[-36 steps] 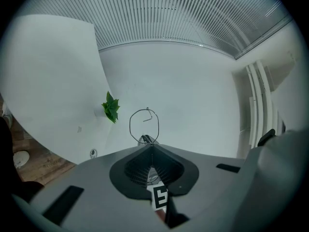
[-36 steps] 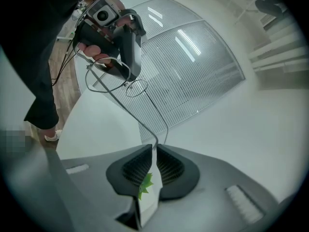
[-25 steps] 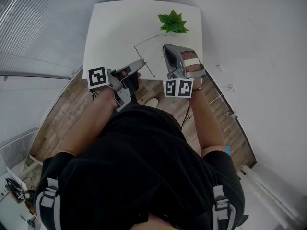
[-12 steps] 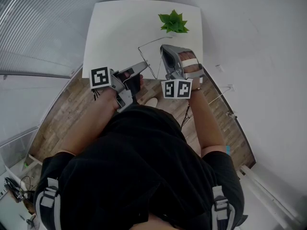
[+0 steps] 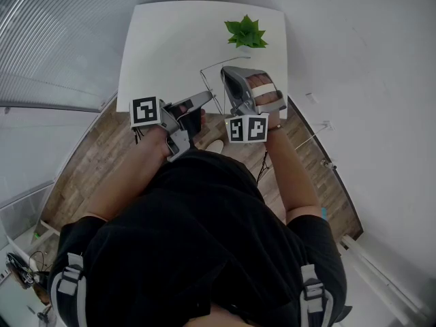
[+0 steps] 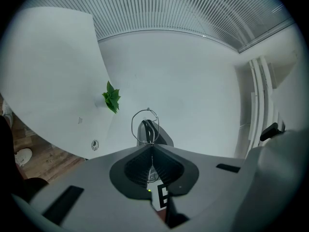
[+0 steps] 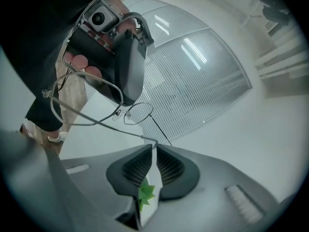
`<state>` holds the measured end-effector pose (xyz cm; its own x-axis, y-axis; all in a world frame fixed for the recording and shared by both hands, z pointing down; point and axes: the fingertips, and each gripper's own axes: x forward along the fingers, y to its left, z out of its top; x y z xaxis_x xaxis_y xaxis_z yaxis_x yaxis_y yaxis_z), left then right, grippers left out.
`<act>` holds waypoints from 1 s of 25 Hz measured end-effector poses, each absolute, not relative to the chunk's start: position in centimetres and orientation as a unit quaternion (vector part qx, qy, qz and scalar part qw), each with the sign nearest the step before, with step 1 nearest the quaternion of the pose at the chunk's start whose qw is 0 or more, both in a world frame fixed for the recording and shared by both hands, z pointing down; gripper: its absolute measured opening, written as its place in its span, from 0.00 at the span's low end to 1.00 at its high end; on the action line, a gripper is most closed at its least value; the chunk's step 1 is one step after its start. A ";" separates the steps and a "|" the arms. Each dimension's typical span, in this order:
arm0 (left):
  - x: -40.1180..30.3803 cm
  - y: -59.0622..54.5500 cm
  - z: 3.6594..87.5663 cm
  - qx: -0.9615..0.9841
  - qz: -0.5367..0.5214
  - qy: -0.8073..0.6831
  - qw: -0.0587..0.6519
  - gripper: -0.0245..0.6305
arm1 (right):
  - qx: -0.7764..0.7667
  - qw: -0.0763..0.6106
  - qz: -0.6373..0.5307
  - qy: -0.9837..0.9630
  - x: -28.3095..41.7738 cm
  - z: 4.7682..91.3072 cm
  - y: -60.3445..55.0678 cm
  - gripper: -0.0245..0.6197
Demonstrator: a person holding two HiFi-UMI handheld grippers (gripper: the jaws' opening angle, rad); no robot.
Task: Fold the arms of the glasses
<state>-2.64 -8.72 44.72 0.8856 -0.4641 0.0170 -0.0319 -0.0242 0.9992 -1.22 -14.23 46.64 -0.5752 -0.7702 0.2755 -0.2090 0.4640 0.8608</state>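
Note:
Thin wire-rimmed glasses hang in the air over the white table, held between my two grippers. My left gripper is shut on the front frame; in the left gripper view one lens ring sticks out past the closed jaws. My right gripper is shut on the tip of one arm, which runs from its jaws to the lenses. In the right gripper view the left gripper is close in front, and the other arm sticks out open.
A small green potted plant stands at the table's far right edge, also seen in the left gripper view as a plant. Wooden floor lies below the table's near edge. Blinds cover the window on the left.
My right gripper has edged left toward the left gripper with the arm tip in it, swinging that arm a little closer to the front frame. The left gripper has barely shifted.

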 end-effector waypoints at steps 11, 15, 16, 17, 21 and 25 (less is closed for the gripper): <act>-2.2 -8.5 44.7 0.700 -0.155 -0.169 0.677 0.06 | 0.298 0.334 -0.419 -0.790 -2.1 46.7 -13.7 0.10; -2.1 -8.4 44.8 0.700 -0.152 -0.166 0.678 0.06 | 0.293 0.333 -0.422 -0.790 -2.4 46.7 -13.5 0.10; -2.0 -8.4 44.8 0.700 -0.153 -0.165 0.678 0.06 | 0.292 0.333 -0.424 -0.790 -2.5 46.7 -13.5 0.10; -2.0 -8.4 44.7 0.700 -0.153 -0.164 0.678 0.06 | 0.291 0.332 -0.425 -0.790 -2.6 46.7 -13.5 0.10; -2.0 -8.4 44.7 0.704 -0.147 -0.161 0.676 0.06 | 0.287 0.332 -0.430 -0.789 -2.7 46.6 -13.4 0.10; -1.8 -8.3 44.5 0.707 -0.144 -0.153 0.675 0.06 | 0.277 0.329 -0.436 -0.790 -3.0 46.6 -13.1 0.10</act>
